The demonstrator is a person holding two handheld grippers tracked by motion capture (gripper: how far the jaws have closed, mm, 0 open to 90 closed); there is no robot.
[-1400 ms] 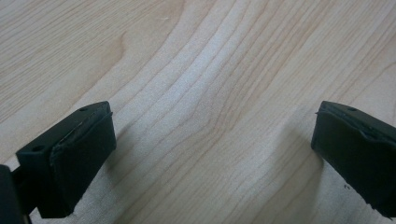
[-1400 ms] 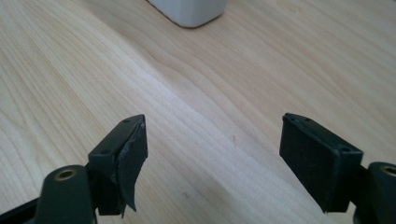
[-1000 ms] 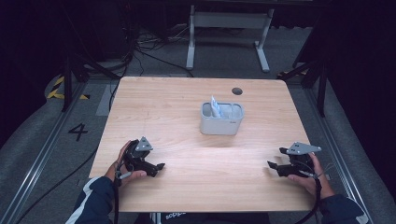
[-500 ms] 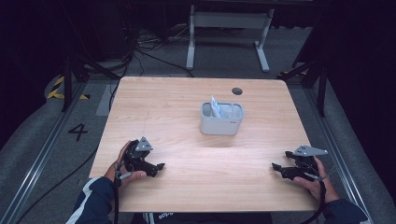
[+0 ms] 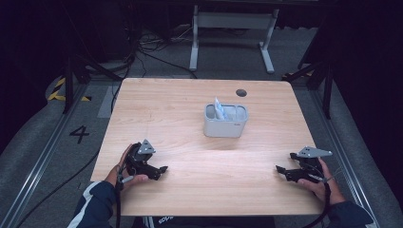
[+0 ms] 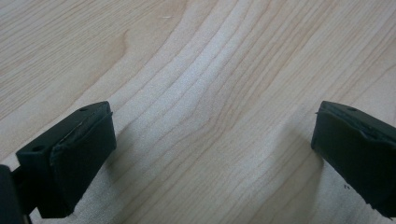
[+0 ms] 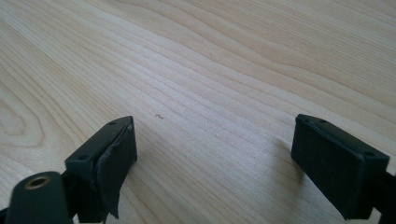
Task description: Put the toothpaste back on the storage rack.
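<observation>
Both pairs of blocky black jaws are held wide apart over bare, pale wood grain, with nothing between them. The left gripper (image 5: 162, 169) and right gripper (image 5: 280, 170) are kept low at the near corners of the rounded wooden table (image 5: 180, 102). A grey, rounded-rectangular tub (image 5: 225, 126) holding a white packet (image 5: 219, 109) is seen mid-table.

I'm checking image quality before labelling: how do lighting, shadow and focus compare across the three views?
High view: the table is evenly lit against dark surroundings, and the grey container is sharp with a soft shadow. Left gripper view: wood grain crisp, near fingers slightly soft, faint shadows beside them. Right gripper view: similar, with mild glare on the far wood and soft fingers.
</observation>
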